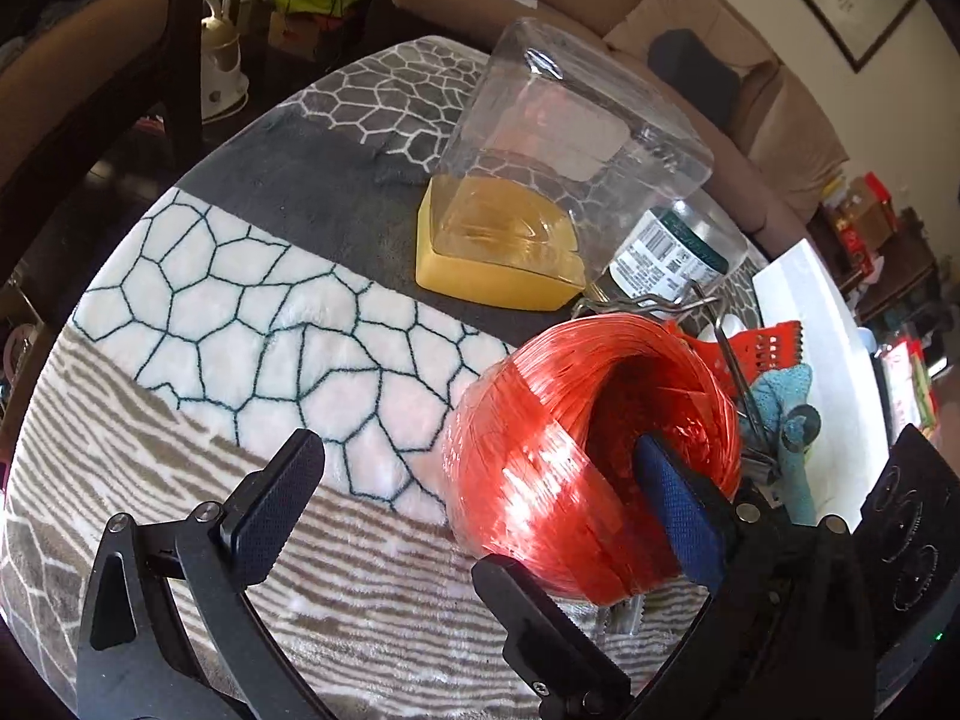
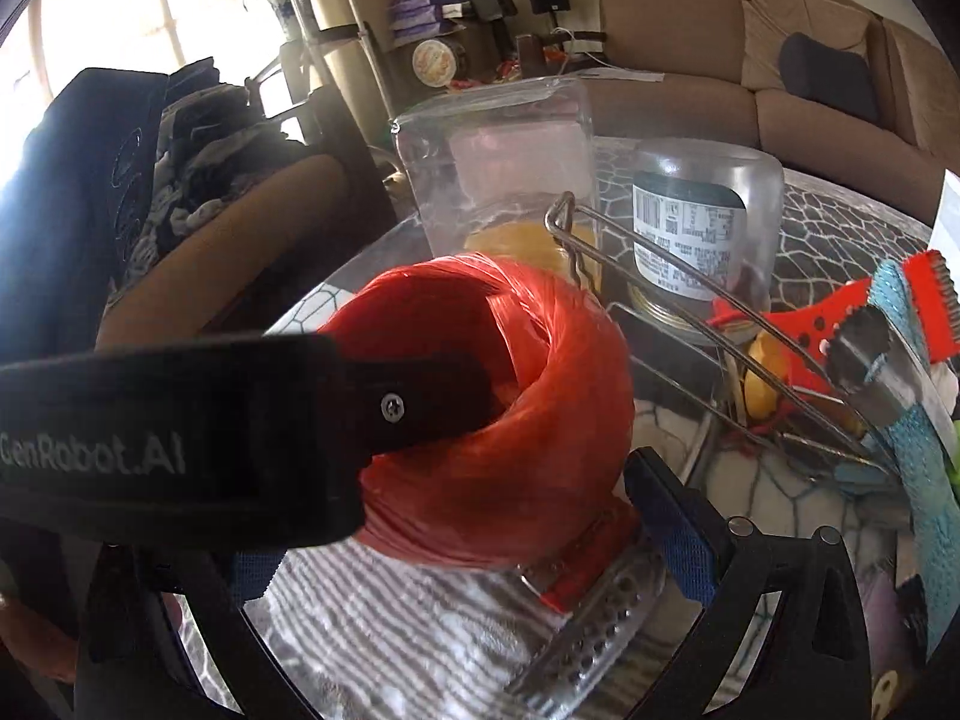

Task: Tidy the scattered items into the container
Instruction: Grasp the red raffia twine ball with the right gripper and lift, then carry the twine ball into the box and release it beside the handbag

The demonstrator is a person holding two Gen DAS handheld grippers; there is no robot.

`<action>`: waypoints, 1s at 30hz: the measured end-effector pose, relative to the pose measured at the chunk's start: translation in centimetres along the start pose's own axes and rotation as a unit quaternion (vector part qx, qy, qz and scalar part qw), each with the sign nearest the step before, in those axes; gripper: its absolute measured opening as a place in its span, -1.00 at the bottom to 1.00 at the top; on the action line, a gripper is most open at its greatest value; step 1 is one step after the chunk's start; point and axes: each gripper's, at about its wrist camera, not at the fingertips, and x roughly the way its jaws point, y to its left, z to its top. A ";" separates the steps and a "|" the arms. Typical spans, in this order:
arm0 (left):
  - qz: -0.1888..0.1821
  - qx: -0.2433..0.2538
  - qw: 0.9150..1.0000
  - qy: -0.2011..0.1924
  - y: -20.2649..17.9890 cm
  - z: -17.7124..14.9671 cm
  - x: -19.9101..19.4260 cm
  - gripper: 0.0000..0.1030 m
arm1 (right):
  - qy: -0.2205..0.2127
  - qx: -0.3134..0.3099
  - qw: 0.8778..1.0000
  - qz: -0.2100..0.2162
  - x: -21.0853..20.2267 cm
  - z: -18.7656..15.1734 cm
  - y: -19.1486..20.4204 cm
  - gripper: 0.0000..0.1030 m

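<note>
Red ball [image 1: 594,468]: wide-open left gripper [image 1: 474,441] hooks its hollow, probably to lift; right gripper [image 2: 444,510] straddles it, grip unclear

The left gripper [image 1: 474,450] points forward and slightly down, its jaws spread wide: a black-padded finger [image 1: 273,510] on its left, a blue-padded one [image 1: 678,522] far off on its right. The right gripper [image 2: 450,516] sits close beside it, angled in so the two cross. Its jaws also stand well apart, one blue pad [image 2: 672,534] plain, the other mostly hidden. I can't tell whether they are gripping.
</note>
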 end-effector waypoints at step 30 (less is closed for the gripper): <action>-0.112 0.174 0.977 0.047 -21.9 -10.3 -9.3 0.35 | -0.052 0.041 0.998 -0.009 -21.6 -4.1 -4.4 0.99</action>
